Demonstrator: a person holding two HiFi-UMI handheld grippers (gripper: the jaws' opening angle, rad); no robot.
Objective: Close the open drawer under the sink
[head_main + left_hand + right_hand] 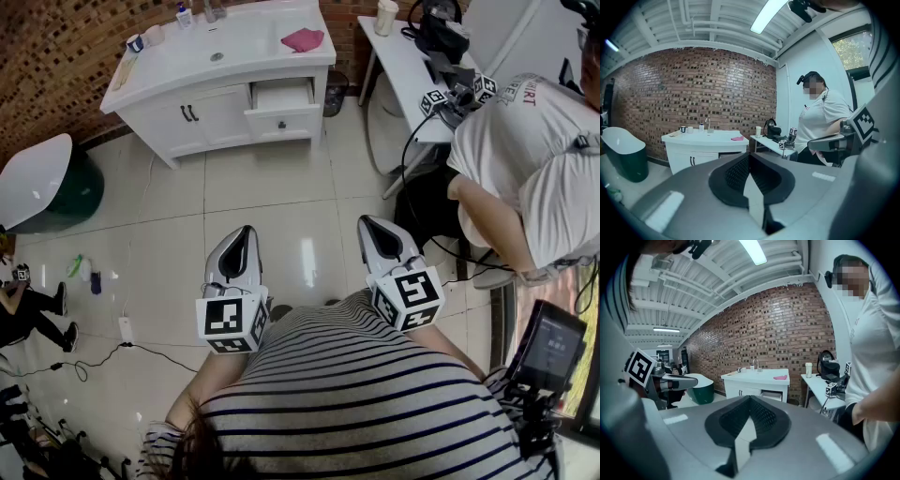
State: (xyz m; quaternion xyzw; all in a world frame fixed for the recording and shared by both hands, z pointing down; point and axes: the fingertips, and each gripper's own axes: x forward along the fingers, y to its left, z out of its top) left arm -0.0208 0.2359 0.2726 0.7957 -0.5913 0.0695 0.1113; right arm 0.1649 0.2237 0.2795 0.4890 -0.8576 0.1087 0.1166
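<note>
The white vanity (187,117) with its sink top stands against the brick wall, well ahead of me across the tiled floor. Its upper right drawer (281,97) is pulled out; it also shows in the left gripper view as the drawer (731,153) and in the right gripper view as the drawer (772,395). A pink cloth (302,39) lies on the counter. My left gripper (246,231) and right gripper (367,222) hover side by side over the floor, far short of the vanity. Both are shut with nothing in them: left gripper (749,154), right gripper (750,398).
A person in a white shirt (525,169) stands at the right beside a white table (403,66) carrying a cup and gear. A green and white tub (42,187) sits at the left. A power strip with cables (124,330) and small items lie on the floor at the left.
</note>
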